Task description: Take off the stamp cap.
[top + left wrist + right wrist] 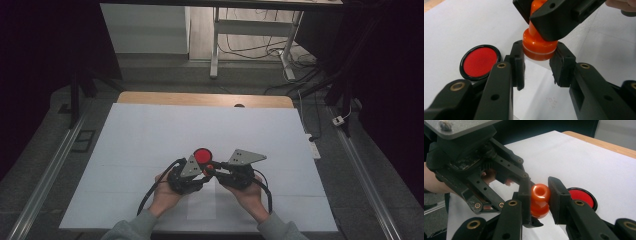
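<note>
I have both grippers' jaws pinching one orange stamp, left gripper low, right gripper at its handle, one red ink pad on the bench.

Grey-green sleeves, black tools with brass rivets, grey triangular plates, black trailing cables

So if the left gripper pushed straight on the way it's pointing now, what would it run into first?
The left gripper, already shut on the base of the orange stamp, would most likely meet the right gripper, which clamps the stamp's handle just ahead. The red ink pad lies off to one side, probably clear of that line.
</note>
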`<control>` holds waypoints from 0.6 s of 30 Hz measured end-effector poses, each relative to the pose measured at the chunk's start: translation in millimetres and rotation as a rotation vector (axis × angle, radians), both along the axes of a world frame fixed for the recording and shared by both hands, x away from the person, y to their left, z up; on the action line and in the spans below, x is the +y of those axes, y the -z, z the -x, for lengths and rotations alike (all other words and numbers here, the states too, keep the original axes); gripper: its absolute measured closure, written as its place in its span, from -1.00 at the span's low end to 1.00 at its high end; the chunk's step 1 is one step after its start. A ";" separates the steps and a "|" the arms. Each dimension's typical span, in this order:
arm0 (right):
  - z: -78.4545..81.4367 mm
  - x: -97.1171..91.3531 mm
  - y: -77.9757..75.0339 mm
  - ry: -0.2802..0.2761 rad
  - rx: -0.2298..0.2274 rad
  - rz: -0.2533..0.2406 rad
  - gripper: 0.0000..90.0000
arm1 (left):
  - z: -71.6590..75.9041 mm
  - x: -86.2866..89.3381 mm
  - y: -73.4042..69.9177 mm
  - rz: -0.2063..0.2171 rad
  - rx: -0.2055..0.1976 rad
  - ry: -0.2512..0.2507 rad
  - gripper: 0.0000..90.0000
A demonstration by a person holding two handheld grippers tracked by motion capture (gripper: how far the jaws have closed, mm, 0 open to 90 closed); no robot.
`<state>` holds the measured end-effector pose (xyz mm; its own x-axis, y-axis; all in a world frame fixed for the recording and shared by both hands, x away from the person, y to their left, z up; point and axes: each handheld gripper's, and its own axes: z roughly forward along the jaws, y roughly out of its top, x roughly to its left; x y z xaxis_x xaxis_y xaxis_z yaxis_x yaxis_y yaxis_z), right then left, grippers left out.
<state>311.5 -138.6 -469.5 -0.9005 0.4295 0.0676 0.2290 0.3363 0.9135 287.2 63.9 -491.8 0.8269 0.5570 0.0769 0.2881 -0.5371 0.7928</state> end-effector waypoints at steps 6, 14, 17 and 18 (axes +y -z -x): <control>0.4 -0.3 -0.1 0.001 -0.001 0.001 0.61 | 0.9 -0.8 0.4 -0.005 -0.010 -0.003 0.46; -0.2 -1.6 1.1 0.009 0.021 -0.013 0.61 | 1.9 -1.3 1.0 -0.010 -0.018 -0.005 0.46; -0.8 -2.4 1.9 0.012 0.037 -0.025 0.61 | 1.9 -1.2 1.2 -0.012 -0.016 -0.003 0.46; -0.9 -2.5 2.1 0.013 0.039 -0.026 0.61 | 1.8 -1.2 1.3 -0.011 -0.014 -0.002 0.46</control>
<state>312.4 -141.1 -471.6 -0.8915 0.4383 0.1141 0.2688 0.3093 0.9122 285.4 62.7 -493.1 0.8243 0.5581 0.0947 0.2781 -0.5450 0.7910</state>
